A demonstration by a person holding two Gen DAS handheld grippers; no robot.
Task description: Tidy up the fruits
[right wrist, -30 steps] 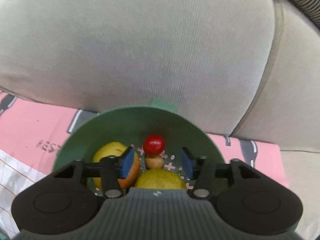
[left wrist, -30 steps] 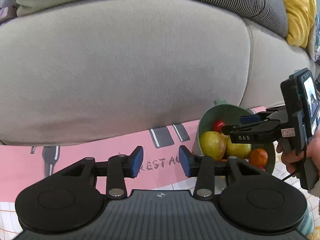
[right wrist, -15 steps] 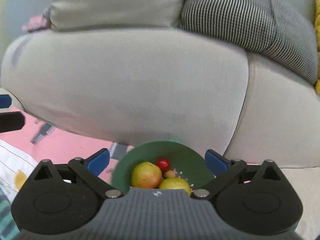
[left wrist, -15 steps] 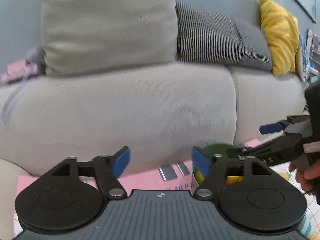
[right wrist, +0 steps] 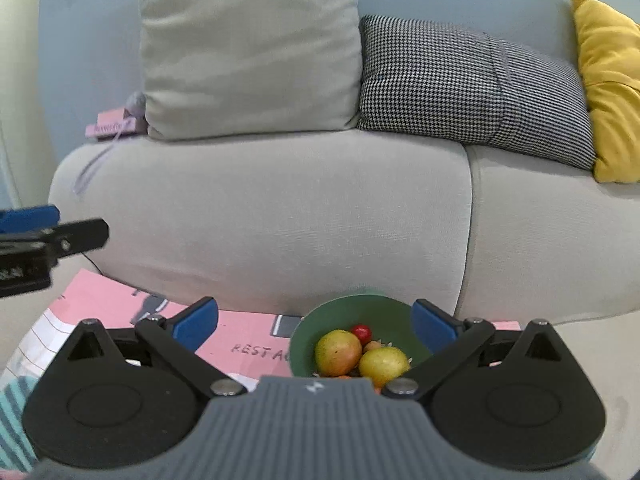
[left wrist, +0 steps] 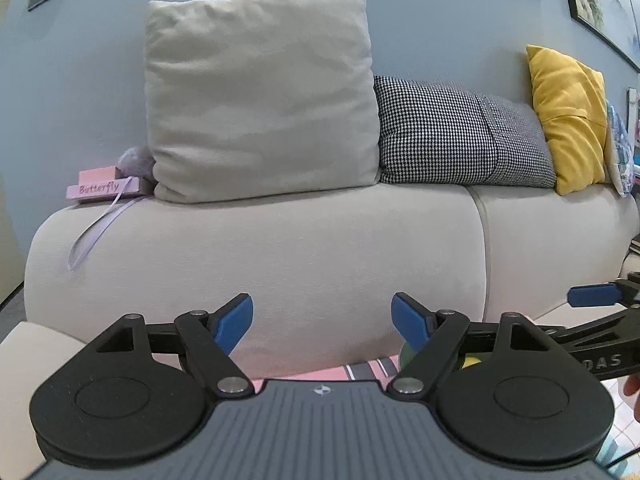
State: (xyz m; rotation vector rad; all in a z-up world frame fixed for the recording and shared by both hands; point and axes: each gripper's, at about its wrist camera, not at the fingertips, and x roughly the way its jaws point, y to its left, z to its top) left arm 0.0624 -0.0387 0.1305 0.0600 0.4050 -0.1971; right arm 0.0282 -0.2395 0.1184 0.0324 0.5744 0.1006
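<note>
A green bowl [right wrist: 394,312] stands on a pink mat in front of the sofa. It holds a yellow-red fruit [right wrist: 337,352], a yellow fruit [right wrist: 383,365], a small red one [right wrist: 362,332] and bits of others. My right gripper [right wrist: 315,316] hovers above and short of the bowl, open wide and empty. My left gripper [left wrist: 322,314] is off to the bowl's left, its jaws opening with nothing between them. In the left wrist view only a sliver of the bowl [left wrist: 405,354] shows behind the right finger.
A grey sofa [right wrist: 280,208] runs across the back with a beige cushion [right wrist: 248,48], a houndstooth cushion [right wrist: 460,80] and a yellow cushion [right wrist: 612,88]. A pink box [left wrist: 102,188] lies on its arm. The pink mat [right wrist: 248,336] covers the table.
Both grippers have risen and drawn back from the bowl, and both have opened wide. The views now take in the sofa cushions and the wall.
</note>
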